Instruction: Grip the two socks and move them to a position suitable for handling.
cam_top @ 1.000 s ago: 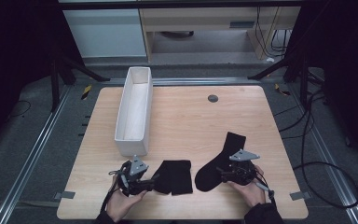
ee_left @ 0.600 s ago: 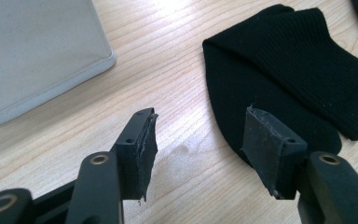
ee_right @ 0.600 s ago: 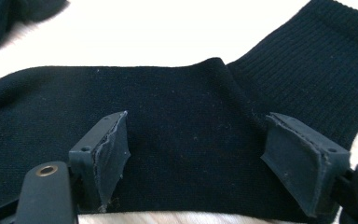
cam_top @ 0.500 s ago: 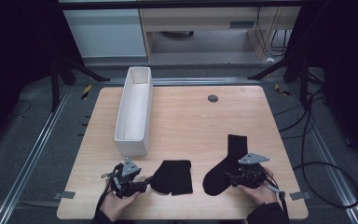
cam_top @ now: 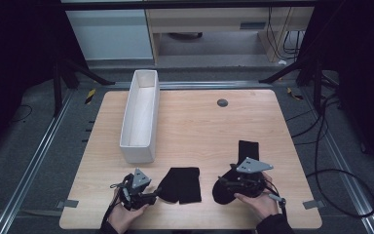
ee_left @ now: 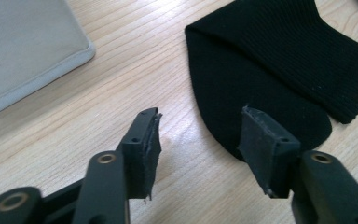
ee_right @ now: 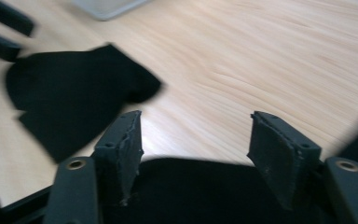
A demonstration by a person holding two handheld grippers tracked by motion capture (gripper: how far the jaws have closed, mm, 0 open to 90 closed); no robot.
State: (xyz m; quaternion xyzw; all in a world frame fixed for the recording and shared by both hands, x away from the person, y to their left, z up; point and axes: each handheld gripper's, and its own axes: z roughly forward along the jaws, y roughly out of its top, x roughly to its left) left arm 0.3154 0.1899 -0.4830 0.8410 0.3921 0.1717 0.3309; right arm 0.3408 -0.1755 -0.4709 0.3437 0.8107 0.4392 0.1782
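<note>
Two black socks, two tongs, nothing gripped yet

Left tongs point(ee_left: 198, 135) part-open and closing, straddling the folded sock's point(cam_top: 181, 184) rounded edge at lower centre; right tongs point(ee_right: 196, 144) also narrowing, empty, over the other sock point(cam_top: 238, 170) at lower right. Pinching too shallowly on the tabletop point(cam_top: 199, 122) risks slipping off or dragging the fold apart.

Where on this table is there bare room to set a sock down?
Free: the wide wood between the white bin and the table's right edge, up to the dark round insert. Crowded: the near edge, with the folded sock, the second sock and both hand-held grippers.
</note>
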